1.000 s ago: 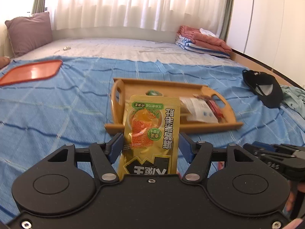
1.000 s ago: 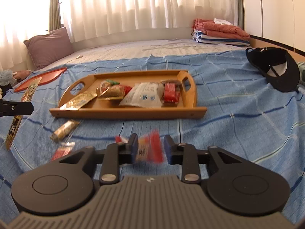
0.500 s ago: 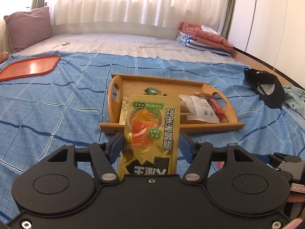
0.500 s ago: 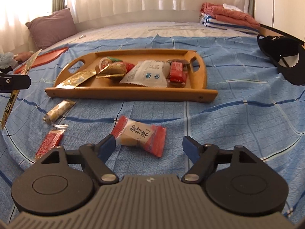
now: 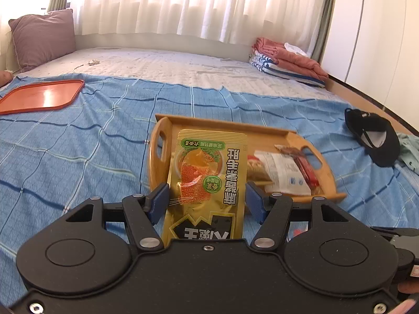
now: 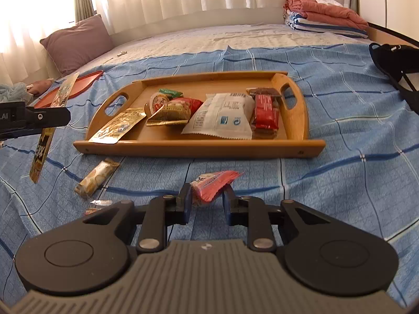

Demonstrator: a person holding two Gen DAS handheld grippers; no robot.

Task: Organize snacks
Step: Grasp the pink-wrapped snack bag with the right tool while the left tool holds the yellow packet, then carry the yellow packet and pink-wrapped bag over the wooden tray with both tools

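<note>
Only right view shows right claw [image 6: 207, 201] pinching pink packet [image 6: 213, 186]; left claw [image 5: 207, 199] grips yellow pouch [image 5: 207, 180].

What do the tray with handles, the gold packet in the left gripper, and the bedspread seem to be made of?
Tray: looks like wood or bamboo, honey-coloured with a smooth, slightly glossy finish and cut-out handles.
Gold packet: probably metallised plastic film; it is shiny, printed and thin.
Bedspread: woven cloth, matt blue with a line check; it wrinkles softly.
</note>
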